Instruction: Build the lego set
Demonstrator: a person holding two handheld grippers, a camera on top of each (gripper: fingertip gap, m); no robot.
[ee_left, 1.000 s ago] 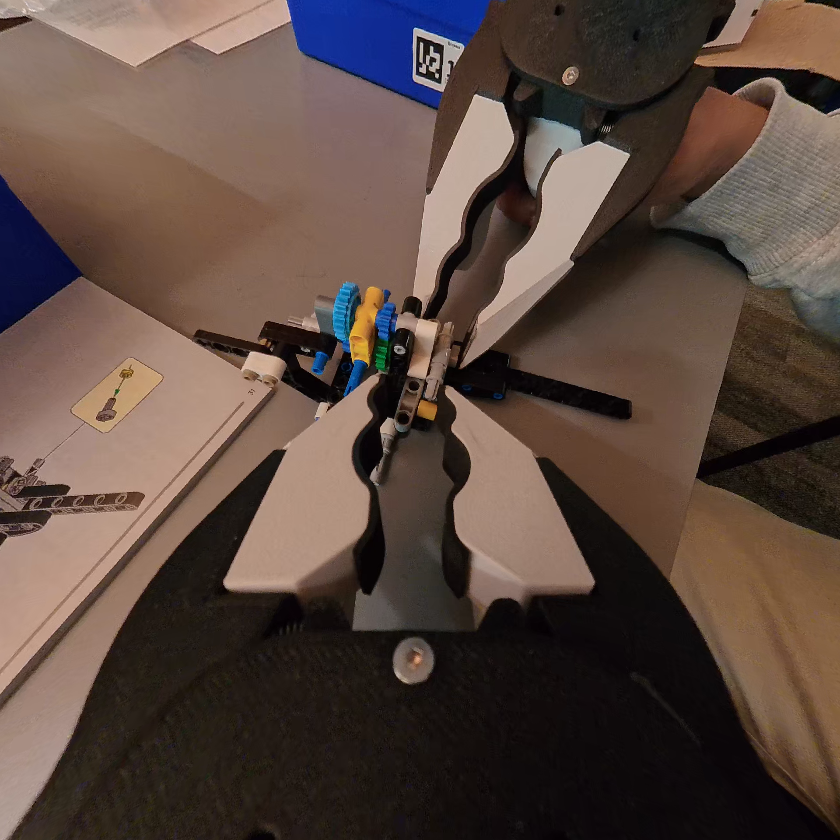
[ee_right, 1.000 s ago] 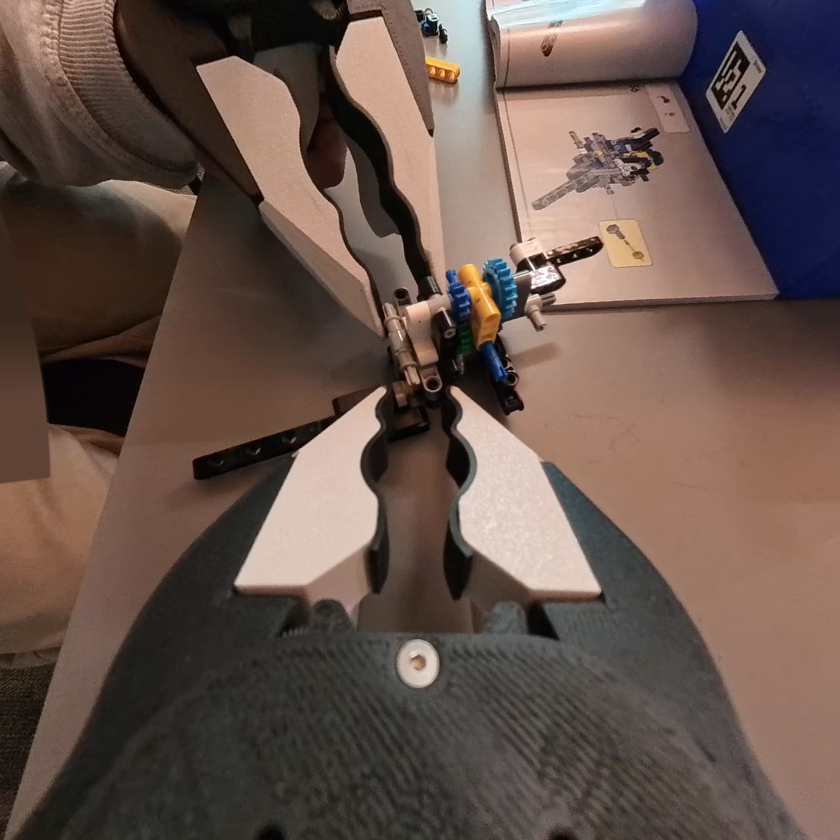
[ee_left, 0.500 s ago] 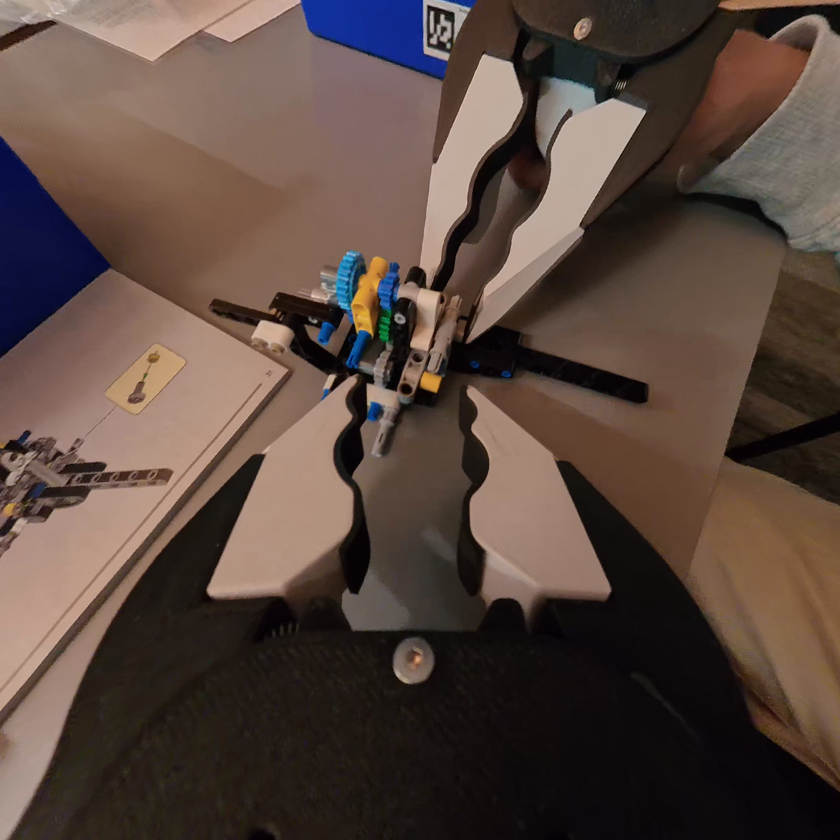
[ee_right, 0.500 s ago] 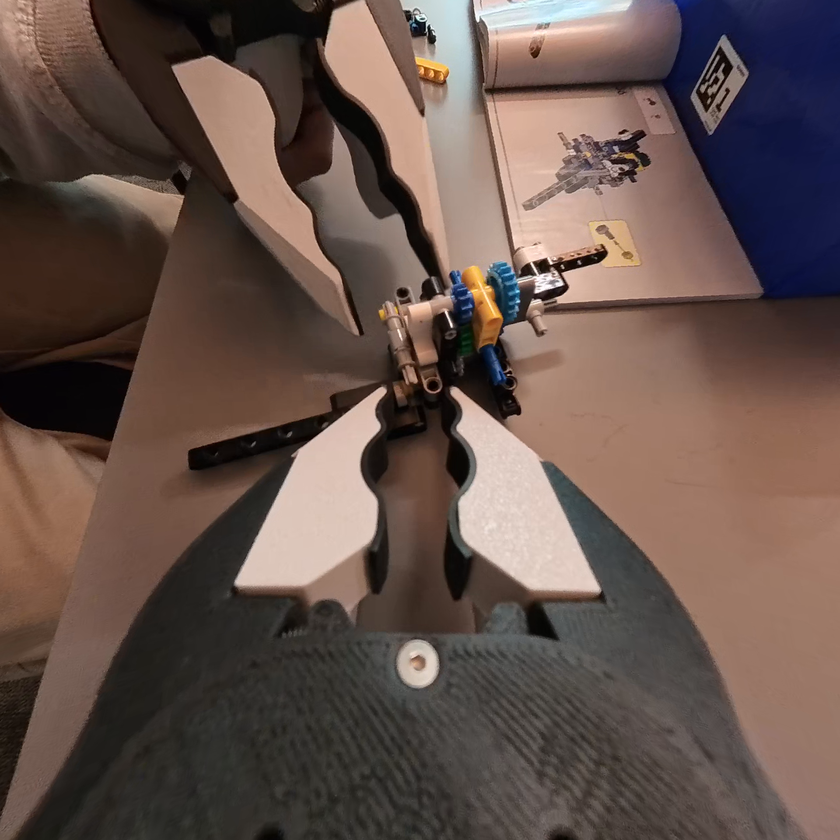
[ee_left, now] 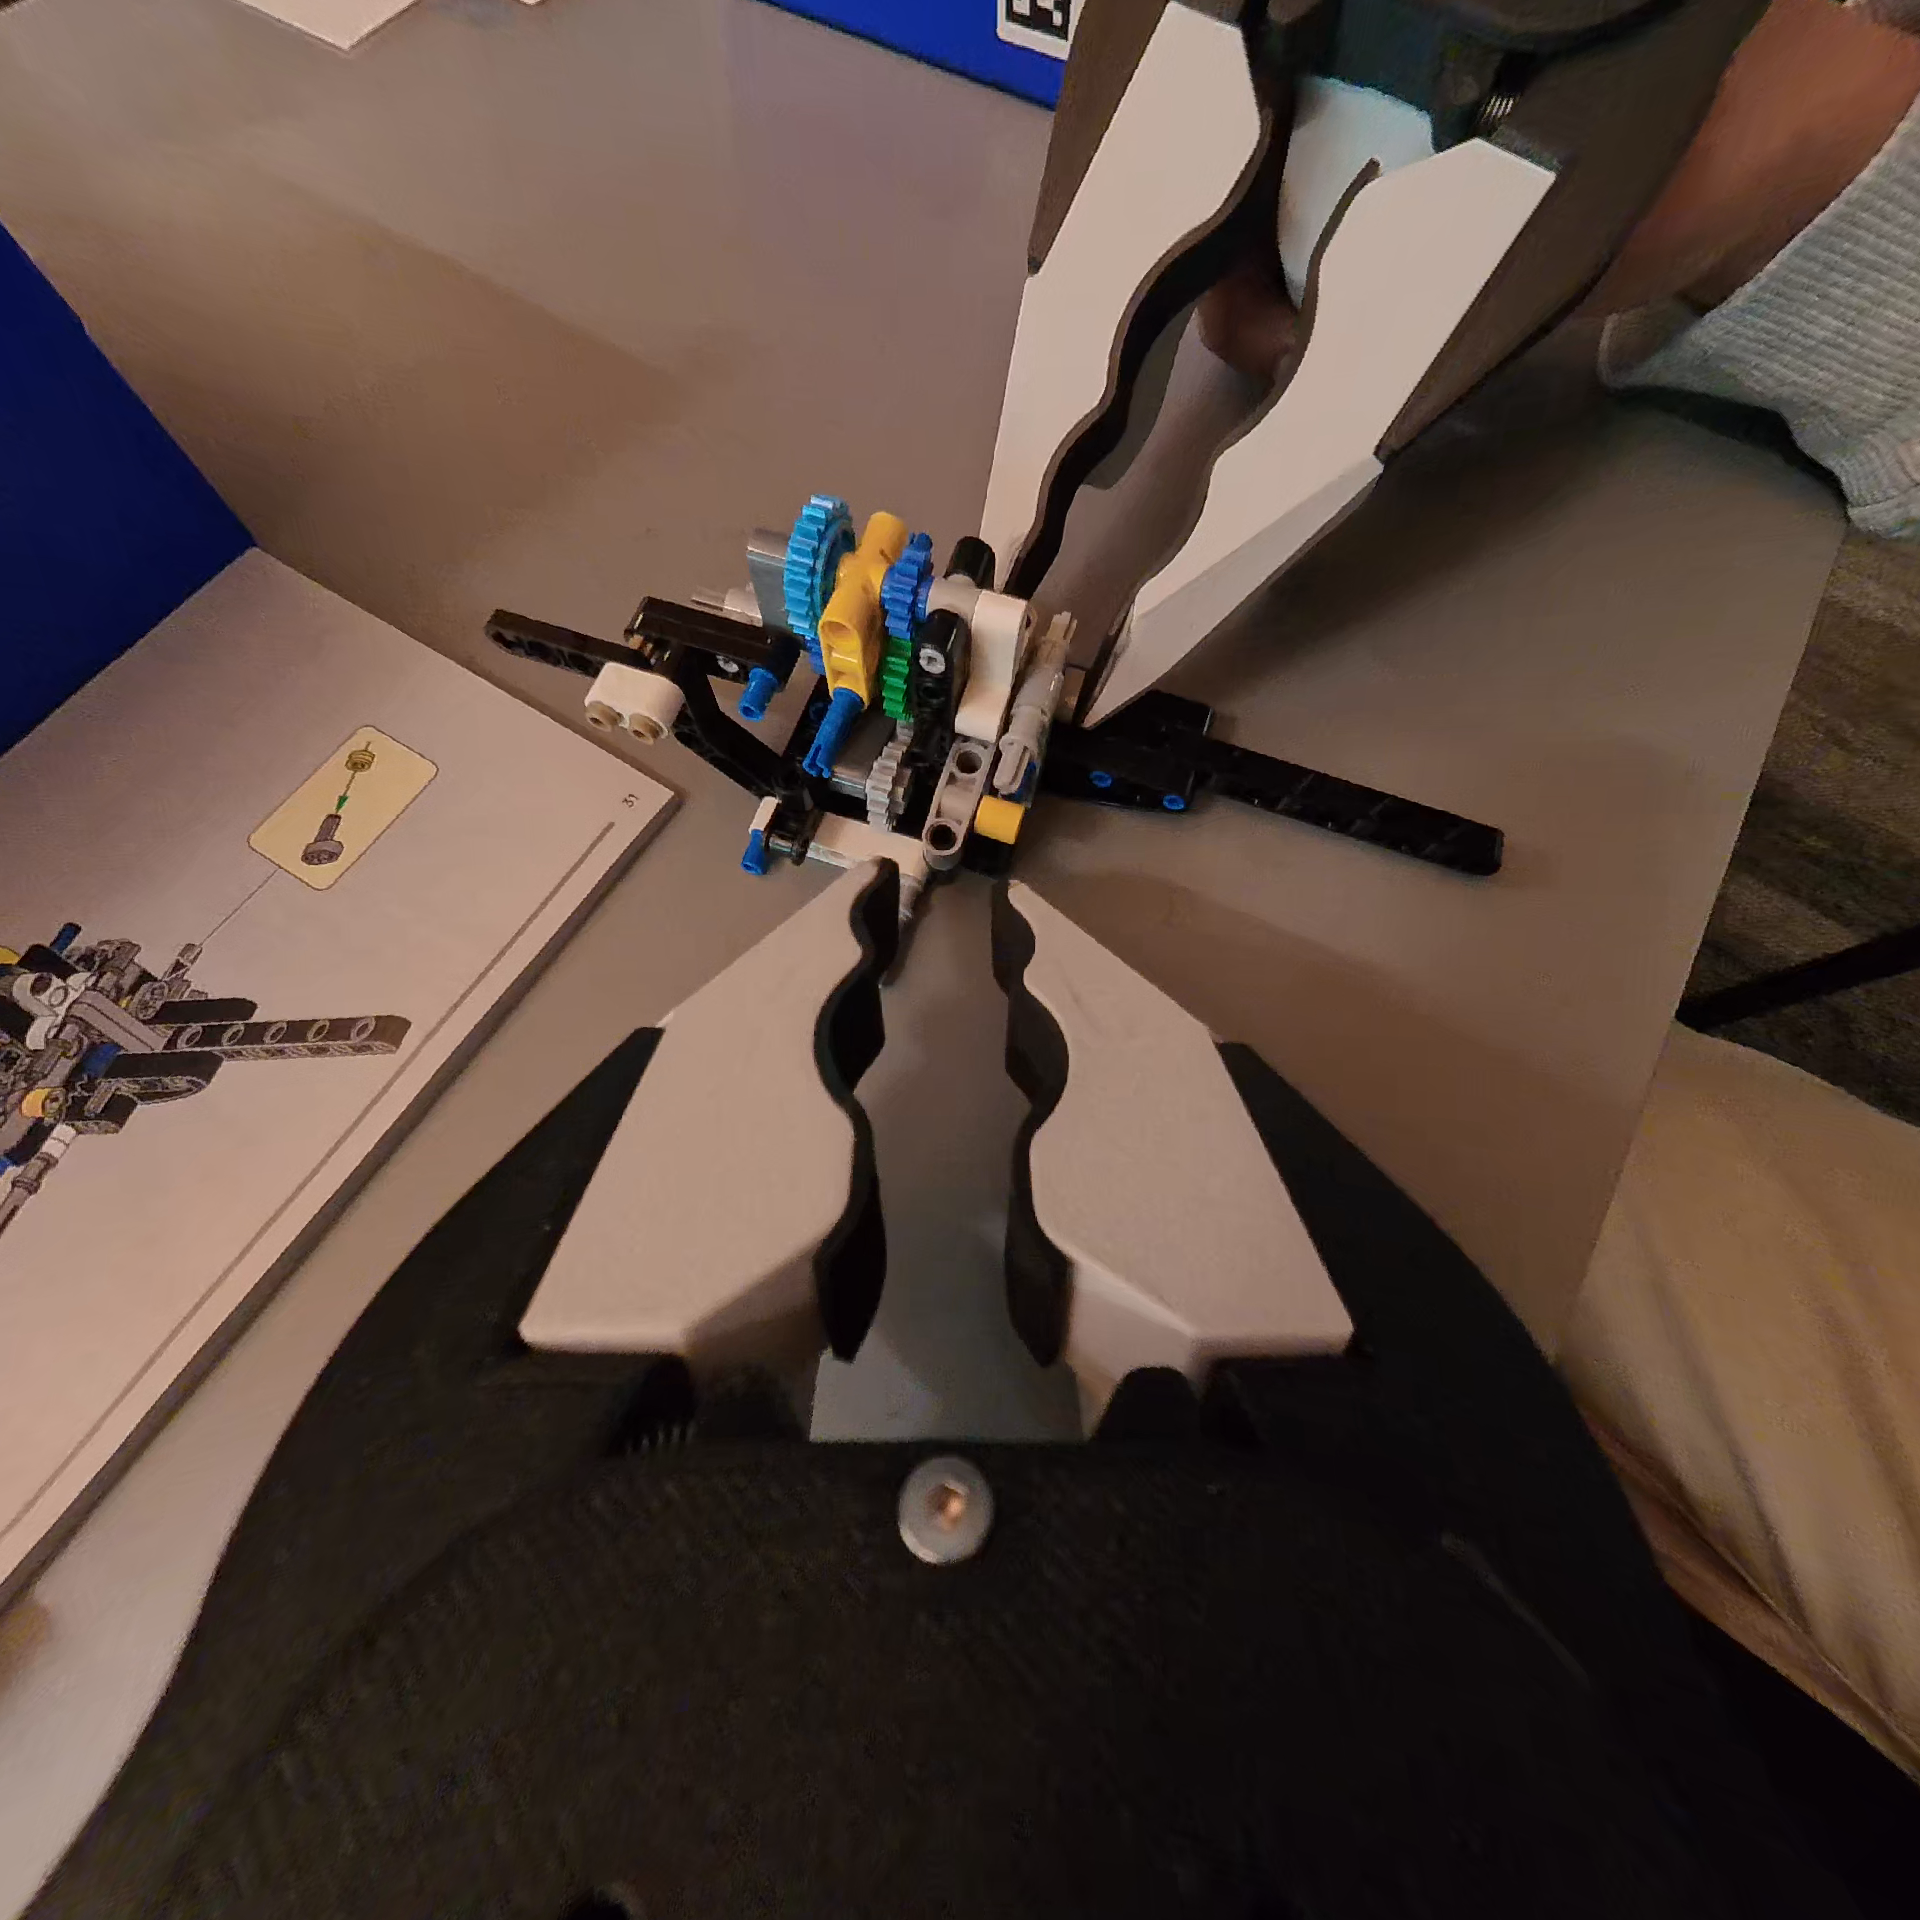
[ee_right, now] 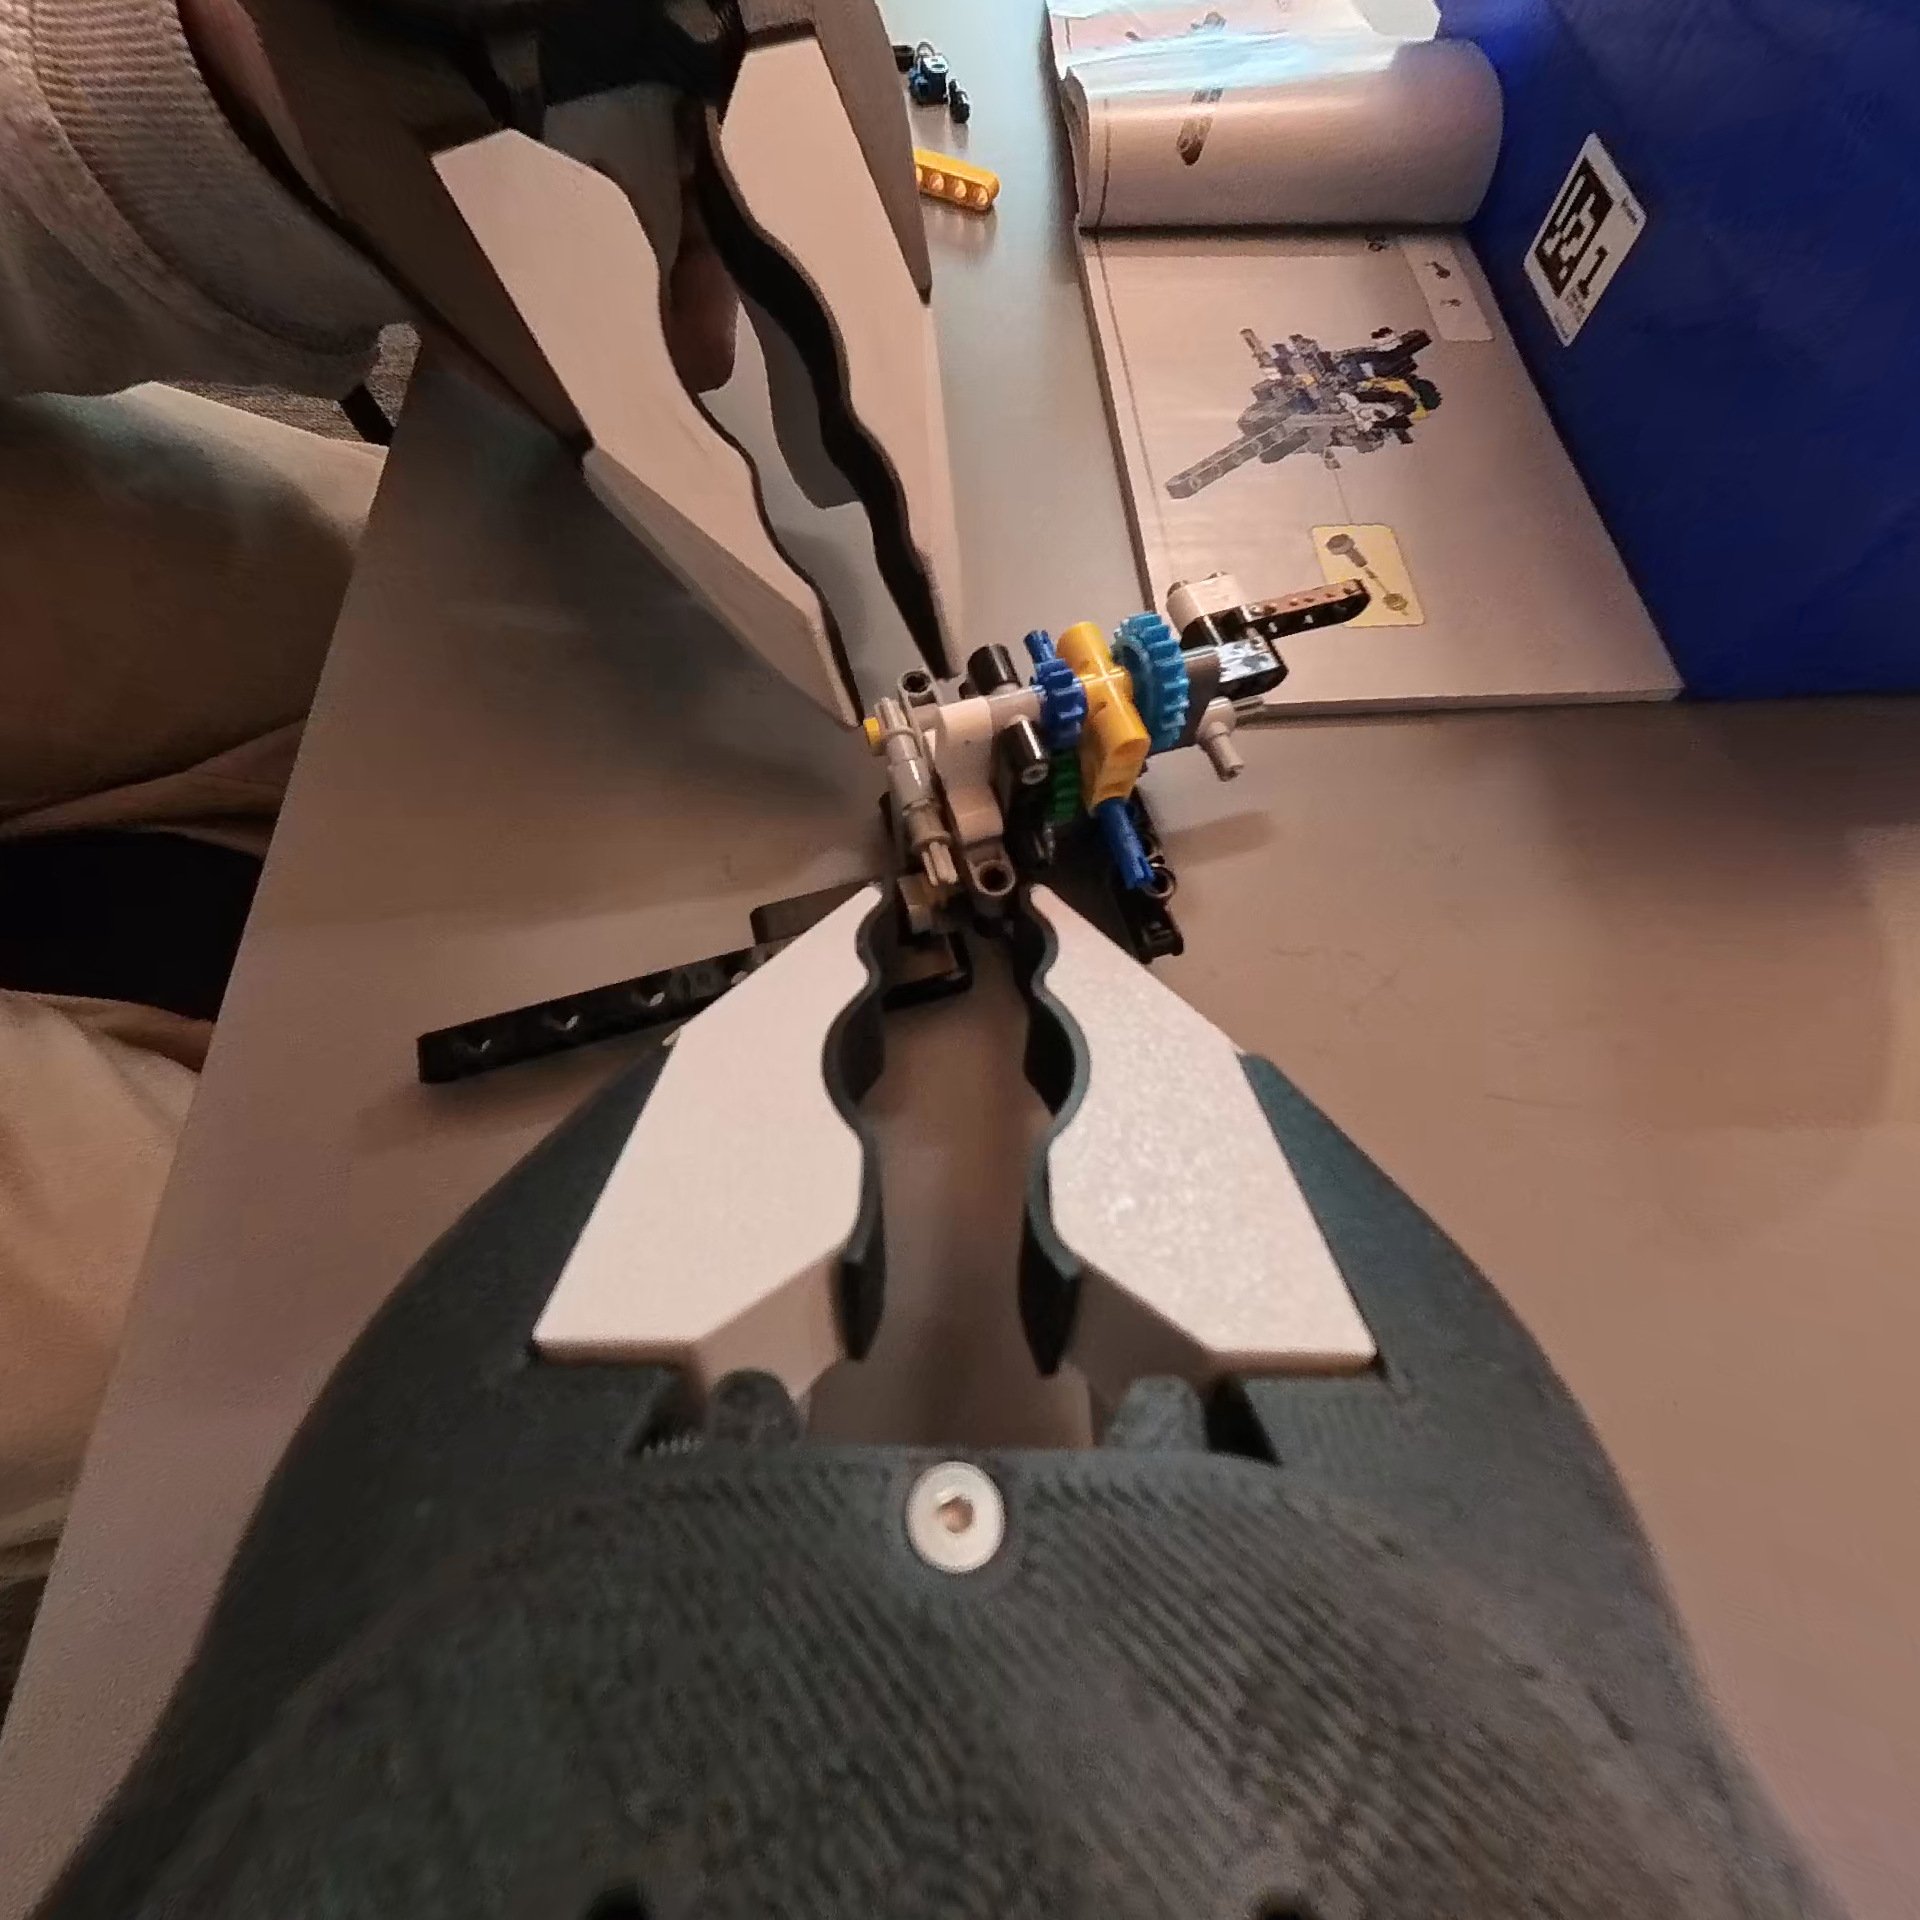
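The model sat near the middle of both frames on the grey tabletop, partly built. A gear cluster was in place: light blue gear, yellow connector, dark blue and green gears, white and grey pins, with long black beams reaching out to either side. Judged against the drawing on the open manual, which showed a bulkier assembly, a good deal seemed left to add.

The left tool came in from the bottom centre of its view, jaws parted with a clear gap. Its left finger touched or nearly touched a small grey pin at the model's near edge; it gripped nothing that could be made out. The right tool was likewise parted, tips straddling the model's near end over the black beam. Whether they pressed on a part could not be told.

The left view showed the right tool descending from the upper right with tips at the model's white side, plus a sleeve at the right edge. Only the right view showed loose parts at the top: a yellow beam and small black-and-blue pieces, beside the manual's curled pages and a blue bin at the upper right.
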